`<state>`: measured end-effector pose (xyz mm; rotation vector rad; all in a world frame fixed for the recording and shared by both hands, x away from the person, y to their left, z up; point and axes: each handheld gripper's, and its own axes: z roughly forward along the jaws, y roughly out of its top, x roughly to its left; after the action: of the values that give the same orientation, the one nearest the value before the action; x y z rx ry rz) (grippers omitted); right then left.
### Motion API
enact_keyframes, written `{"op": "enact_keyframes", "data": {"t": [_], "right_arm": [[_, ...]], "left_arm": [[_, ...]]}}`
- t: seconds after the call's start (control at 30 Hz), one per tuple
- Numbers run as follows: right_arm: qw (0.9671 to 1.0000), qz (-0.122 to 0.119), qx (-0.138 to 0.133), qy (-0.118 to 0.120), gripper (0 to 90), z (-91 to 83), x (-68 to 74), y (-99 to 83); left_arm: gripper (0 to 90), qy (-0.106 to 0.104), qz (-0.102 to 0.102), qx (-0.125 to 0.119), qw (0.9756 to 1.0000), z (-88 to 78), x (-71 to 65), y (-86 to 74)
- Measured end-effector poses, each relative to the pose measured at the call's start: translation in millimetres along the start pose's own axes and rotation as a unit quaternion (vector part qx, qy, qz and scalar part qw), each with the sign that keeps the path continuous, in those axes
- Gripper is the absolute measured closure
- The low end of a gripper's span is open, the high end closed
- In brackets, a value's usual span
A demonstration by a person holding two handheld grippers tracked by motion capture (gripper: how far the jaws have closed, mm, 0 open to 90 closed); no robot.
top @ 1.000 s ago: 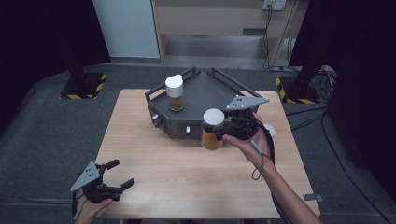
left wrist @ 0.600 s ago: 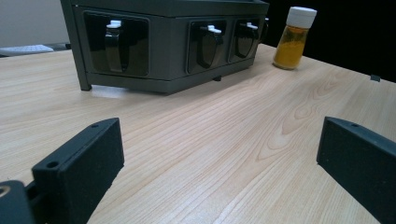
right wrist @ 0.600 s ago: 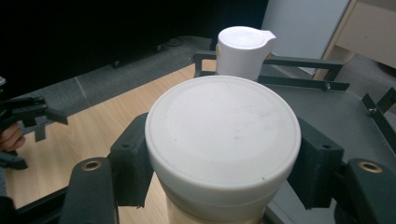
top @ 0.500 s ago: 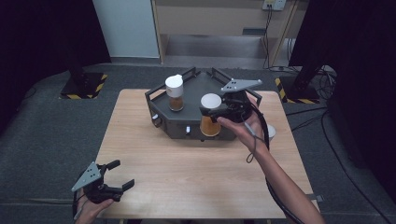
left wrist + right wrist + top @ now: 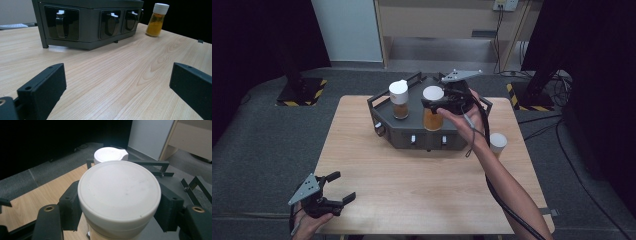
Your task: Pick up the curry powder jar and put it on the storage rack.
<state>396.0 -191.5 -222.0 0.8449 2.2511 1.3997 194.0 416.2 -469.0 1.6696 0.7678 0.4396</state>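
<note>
- Spice jar [image 5: 432, 111], white-capped and filled with orange-brown powder, hangs over the dark rack [image 5: 412, 140], gripped just under its cap by the right hand-held gripper [image 5: 438, 103], apparently so it can drop upright into a slot.
- A second jar [image 5: 399, 99] already stands in the rack to its left; a third [image 5: 498, 145] waits on the worktop [image 5: 422, 190] right of the rack.
- The left hand-held gripper [image 5: 343, 187] rests near the worktop's front corner, well clear of the rack, jaws wide apart and empty, likely idle.
</note>
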Motion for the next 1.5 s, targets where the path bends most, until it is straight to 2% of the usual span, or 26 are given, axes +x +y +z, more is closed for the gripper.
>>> {"op": "enact_keyframes", "data": {"t": [0.17,0.5,0.77,1.03,1.5], "right_arm": [[1.0,0.008,0.0,-0.006,33.3,12.5,-8.5,1.7],[0.9993,0.019,0.003,-0.033,33.3,36.1,-22.7,2.6],[0.9989,0.013,0.007,-0.045,33.3,53.2,-25.9,2.2],[0.9987,0.019,0.005,-0.048,33.3,66.7,-26.6,-1.7],[0.9982,0.028,0.009,-0.052,33.3,81.1,-31.6,-8.4]], "left_arm": [[0.0,-0.001,-0.001,0.0,1.0,-0.1,0.3,-0.2],[0.0,-0.001,-0.001,0.0,1.0,0.2,0.9,-0.3],[0.0,-0.001,-0.002,0.0,1.0,0.0,1.2,-0.7],[0.0,-0.001,-0.001,-0.001,1.0,-0.5,1.2,-0.8],[0.0,-0.001,-0.001,-0.001,1.0,-0.4,1.6,-1.0]]}}
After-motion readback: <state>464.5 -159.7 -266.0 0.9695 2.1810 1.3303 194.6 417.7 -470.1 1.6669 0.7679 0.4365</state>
